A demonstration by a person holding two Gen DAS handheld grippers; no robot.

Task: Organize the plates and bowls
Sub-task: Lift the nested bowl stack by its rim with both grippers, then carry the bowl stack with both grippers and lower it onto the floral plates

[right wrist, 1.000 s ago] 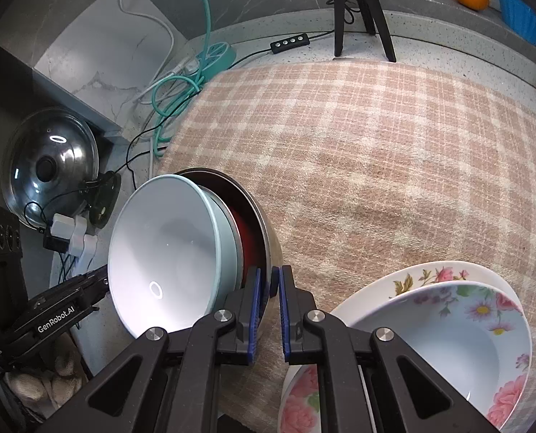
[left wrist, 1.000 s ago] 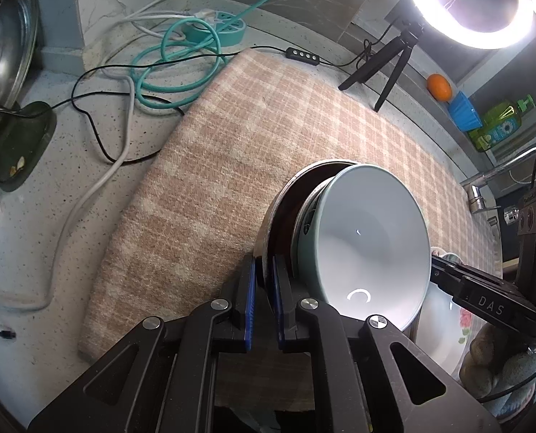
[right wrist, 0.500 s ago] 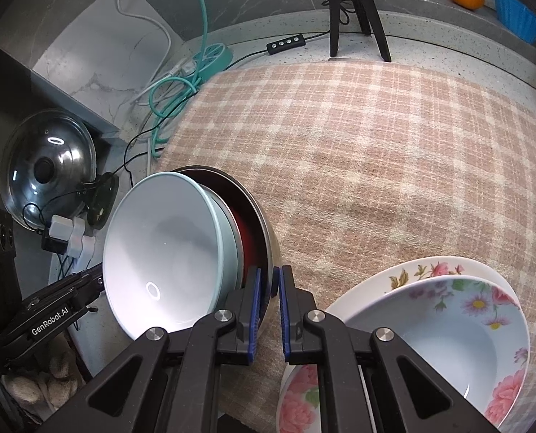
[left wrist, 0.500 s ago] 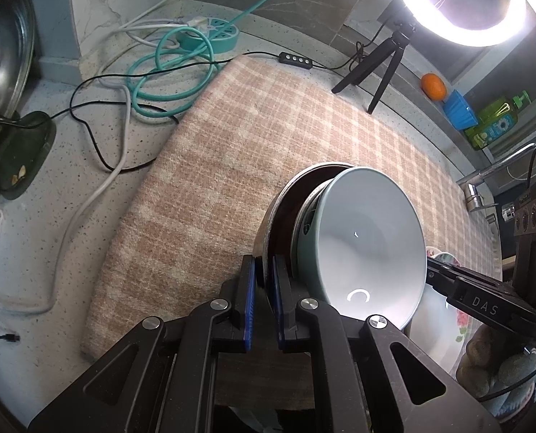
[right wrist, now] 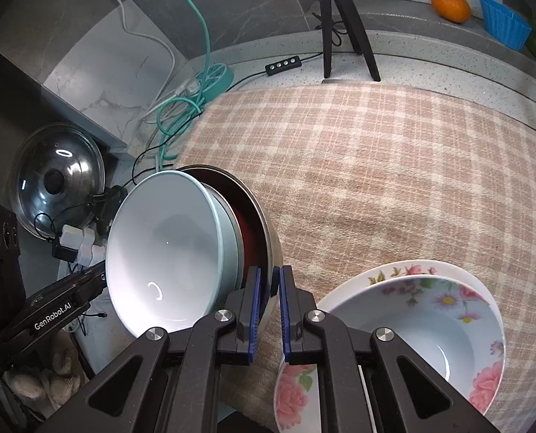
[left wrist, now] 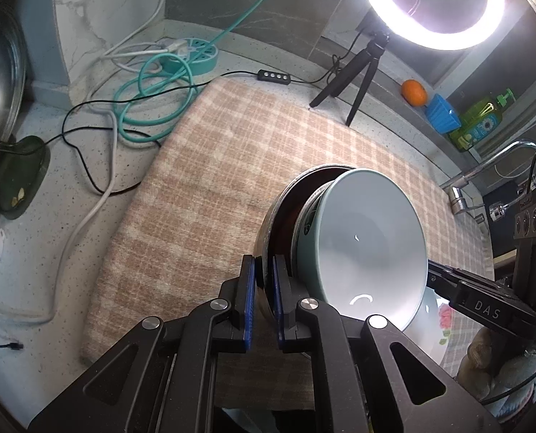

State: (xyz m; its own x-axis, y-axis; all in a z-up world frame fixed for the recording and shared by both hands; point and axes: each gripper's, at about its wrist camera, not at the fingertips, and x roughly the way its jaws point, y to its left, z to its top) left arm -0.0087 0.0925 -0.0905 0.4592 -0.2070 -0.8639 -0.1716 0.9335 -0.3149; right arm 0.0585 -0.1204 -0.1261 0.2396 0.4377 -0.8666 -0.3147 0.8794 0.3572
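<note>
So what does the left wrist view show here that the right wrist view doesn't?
Only the left wrist view shows the lit ring light, the green soap bottle and the faucet. Only the right wrist view shows the whole floral bowl nested in a floral plate. Both show the pale green bowl nested in the steel bowl, each claw, left and right, shut on the steel rim, plus the checked cloth and the orange.

Floral plate (right wrist: 347,290) mostly hidden under floral bowl (right wrist: 430,321) (bottom edge cropped).
</note>
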